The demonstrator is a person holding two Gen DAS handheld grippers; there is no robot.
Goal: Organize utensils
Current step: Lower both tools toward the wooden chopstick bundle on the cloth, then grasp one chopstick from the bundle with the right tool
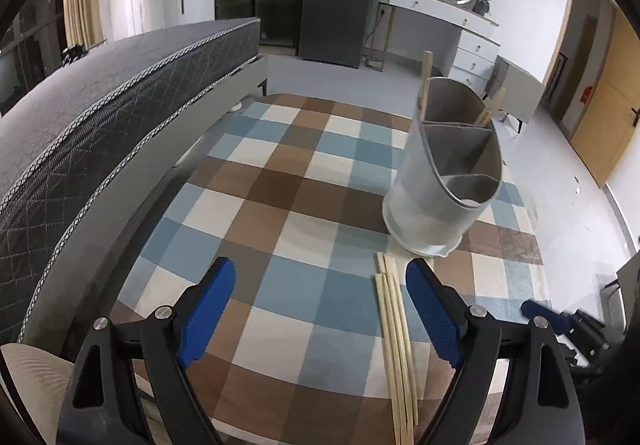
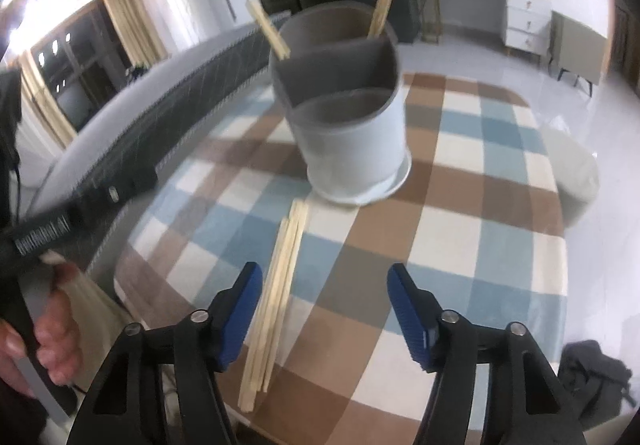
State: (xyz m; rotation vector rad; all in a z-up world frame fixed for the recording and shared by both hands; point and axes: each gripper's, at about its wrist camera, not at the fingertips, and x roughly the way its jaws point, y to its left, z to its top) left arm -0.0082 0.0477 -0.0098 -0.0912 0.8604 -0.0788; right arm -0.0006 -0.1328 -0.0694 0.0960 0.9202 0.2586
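Blue-padded left gripper (image 1: 320, 309) and right gripper (image 2: 324, 313) hover with jaws spread, empty. Loose pale wooden chopsticks (image 2: 276, 293) lie on the checked tablecloth (image 2: 480, 245), beside the grey compartmented holder (image 2: 352, 125), likely awaiting pickup.

The checked tablecloth (image 1: 304, 205), the utensil holder (image 1: 444, 173) and the loose chopsticks (image 1: 394, 337) are being viewed closely from above, forward and downward, by both wrist cameras.
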